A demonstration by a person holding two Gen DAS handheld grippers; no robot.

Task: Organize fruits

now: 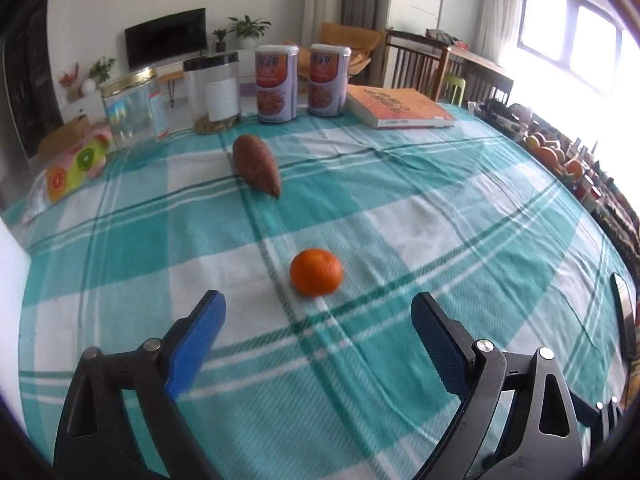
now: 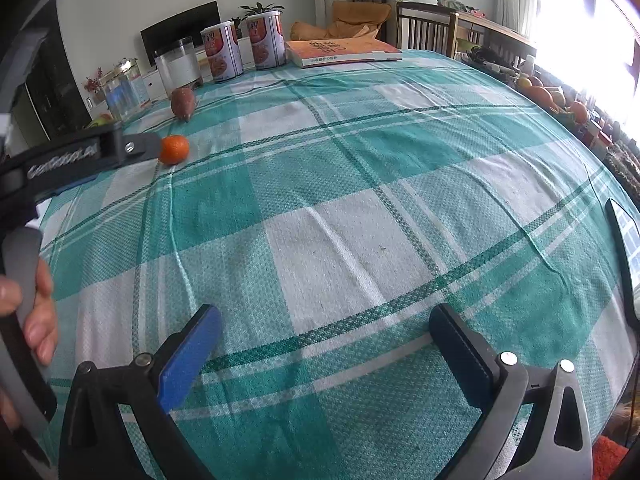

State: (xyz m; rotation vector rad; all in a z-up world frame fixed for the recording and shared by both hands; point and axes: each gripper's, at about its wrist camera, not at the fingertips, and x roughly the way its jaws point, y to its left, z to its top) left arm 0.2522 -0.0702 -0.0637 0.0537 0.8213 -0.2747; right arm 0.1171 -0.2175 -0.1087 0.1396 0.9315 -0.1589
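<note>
Your left gripper (image 1: 318, 300) has its jaws spread wide, and the orange (image 1: 316, 272) lies on the checked tabletop (image 1: 440, 208) just in front of them, untouched. The sweet potato (image 1: 257, 164) lies farther back, before the jars. Your right gripper (image 2: 326, 316) also has spread jaws, holding nothing.

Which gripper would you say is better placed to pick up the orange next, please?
Left. The left gripper is open with the orange just ahead between its fingers; the right gripper faces bare tablecloth, the orange far off to its left.
</note>
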